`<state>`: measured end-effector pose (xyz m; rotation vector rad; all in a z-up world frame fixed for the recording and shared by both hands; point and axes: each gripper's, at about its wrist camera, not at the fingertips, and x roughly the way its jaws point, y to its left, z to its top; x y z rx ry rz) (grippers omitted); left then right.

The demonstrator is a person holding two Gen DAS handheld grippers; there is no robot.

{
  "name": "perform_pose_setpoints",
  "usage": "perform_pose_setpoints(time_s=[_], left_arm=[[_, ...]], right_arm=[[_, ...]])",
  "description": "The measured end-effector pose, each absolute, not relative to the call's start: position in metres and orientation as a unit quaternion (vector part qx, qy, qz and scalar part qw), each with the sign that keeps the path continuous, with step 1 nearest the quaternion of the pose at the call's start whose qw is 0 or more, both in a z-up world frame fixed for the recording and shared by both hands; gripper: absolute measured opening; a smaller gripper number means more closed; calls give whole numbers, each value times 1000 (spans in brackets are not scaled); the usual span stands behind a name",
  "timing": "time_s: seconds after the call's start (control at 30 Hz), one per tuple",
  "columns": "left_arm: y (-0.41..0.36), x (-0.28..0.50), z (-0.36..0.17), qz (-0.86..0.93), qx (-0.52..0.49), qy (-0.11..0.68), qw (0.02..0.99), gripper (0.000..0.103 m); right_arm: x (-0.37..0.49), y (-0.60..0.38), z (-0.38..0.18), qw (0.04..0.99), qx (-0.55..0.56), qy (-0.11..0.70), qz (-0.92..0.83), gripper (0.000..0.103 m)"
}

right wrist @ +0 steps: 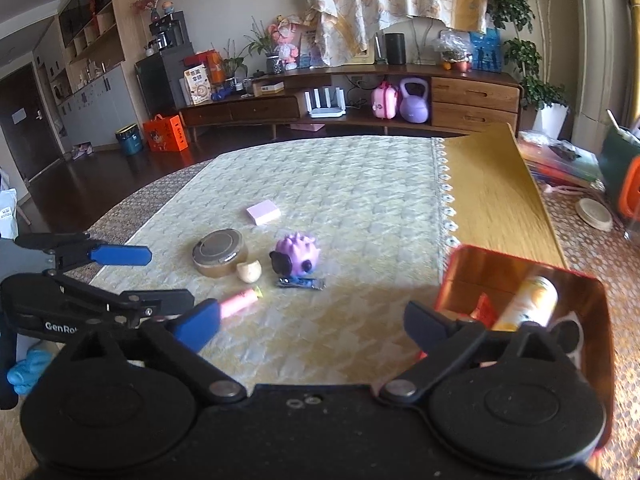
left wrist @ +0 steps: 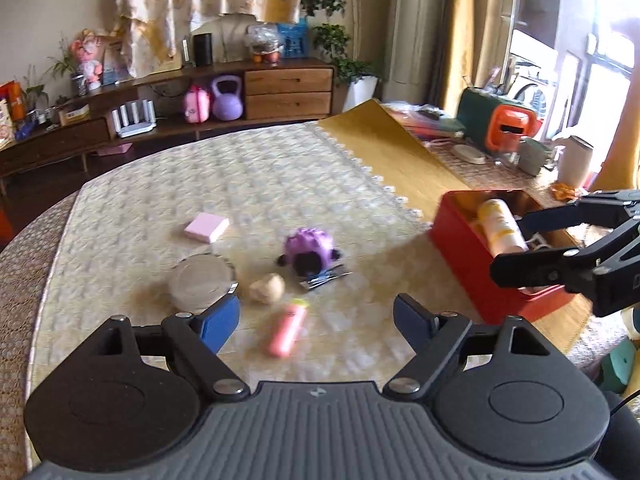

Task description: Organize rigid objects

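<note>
A red tin box (left wrist: pixel 460 258) (right wrist: pixel 596 320) stands at the right of the table, with a yellow-and-white bottle (left wrist: pixel 502 228) (right wrist: pixel 534 300) lying inside. My right gripper (right wrist: pixel 308 320) (left wrist: pixel 510 245) is open over the box, holding nothing. On the cloth lie a purple spiky toy (left wrist: pixel 308 246) (right wrist: pixel 296 254), a round tin (left wrist: pixel 200 282) (right wrist: pixel 218 250), a beige shell-like piece (left wrist: pixel 267 288) (right wrist: pixel 249 271), a pink tube (left wrist: pixel 286 330) (right wrist: pixel 240 303), a small clipper (left wrist: pixel 324 278) (right wrist: pixel 300 283) and a pink pad (left wrist: pixel 206 227) (right wrist: pixel 263 212). My left gripper (left wrist: pixel 318 320) (right wrist: pixel 170 278) hangs open and empty just short of the pink tube.
A yellow mat (left wrist: pixel 384 140) (right wrist: pixel 492 192) covers the table beyond the box. To the right lie books, an orange-and-green case (left wrist: pixel 500 120) and a white jug (left wrist: pixel 574 160). A long wooden cabinet (left wrist: pixel 288 92) (right wrist: pixel 472 100) lines the far wall. The table's rounded edge runs at the left.
</note>
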<state>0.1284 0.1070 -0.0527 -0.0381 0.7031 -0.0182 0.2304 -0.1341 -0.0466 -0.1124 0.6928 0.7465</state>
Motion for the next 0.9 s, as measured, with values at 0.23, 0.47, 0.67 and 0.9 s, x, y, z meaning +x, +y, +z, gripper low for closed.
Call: perform_pose_setpoints(time_s=[0.23, 0.47, 0.67, 0.9], left_arm=[[129, 135, -80, 11, -45, 356, 933, 84], [133, 146, -104, 10, -29, 358, 933, 84], [134, 158, -126, 15, -24, 365, 931, 84], [133, 169, -139, 13, -36, 371, 928, 84]], right_arm=[[249, -100, -60, 866, -74, 341, 358, 103], [277, -72, -77, 860, -94, 357, 352, 103], [299, -49, -94, 850, -117, 374, 351, 103], [320, -25, -107, 843, -121, 393, 347, 102]])
